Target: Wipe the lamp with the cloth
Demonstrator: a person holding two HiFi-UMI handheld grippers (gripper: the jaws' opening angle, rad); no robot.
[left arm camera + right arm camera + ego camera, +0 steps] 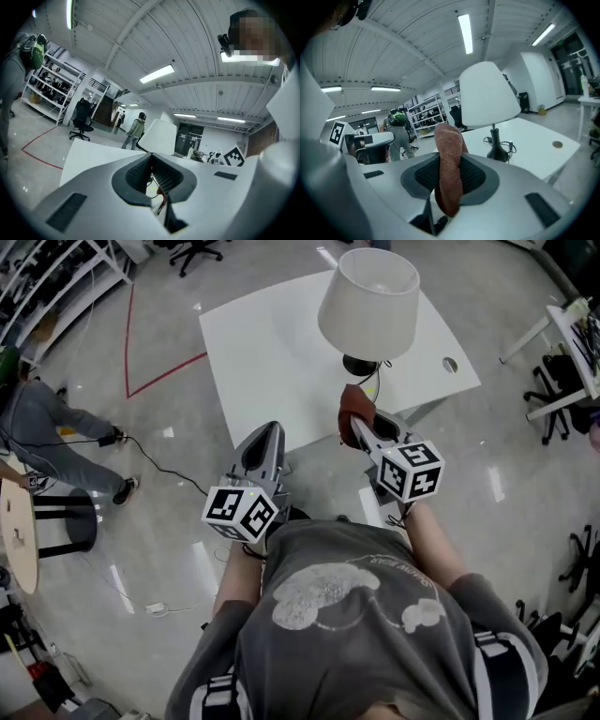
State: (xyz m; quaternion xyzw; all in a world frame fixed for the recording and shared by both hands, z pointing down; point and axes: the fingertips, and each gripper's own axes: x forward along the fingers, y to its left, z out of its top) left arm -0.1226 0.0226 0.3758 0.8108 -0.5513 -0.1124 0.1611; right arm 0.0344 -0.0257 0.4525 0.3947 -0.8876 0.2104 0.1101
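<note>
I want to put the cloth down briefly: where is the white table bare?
Widest: the table's left half, from the lamp base to its left edge. Smaller: between base and round hole. Crowded only around the base, where the cord lies.

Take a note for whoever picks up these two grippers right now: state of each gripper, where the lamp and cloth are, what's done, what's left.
Right gripper: fingers shut on the brown cloth, held up at the near edge of the table.
Left gripper: fingers together, nothing between them.
Lamp: upright on the white table; the cloth is not touching it.
Done: cloth is in grip.
Left: bring the cloth to the lamp and wipe it.
</note>
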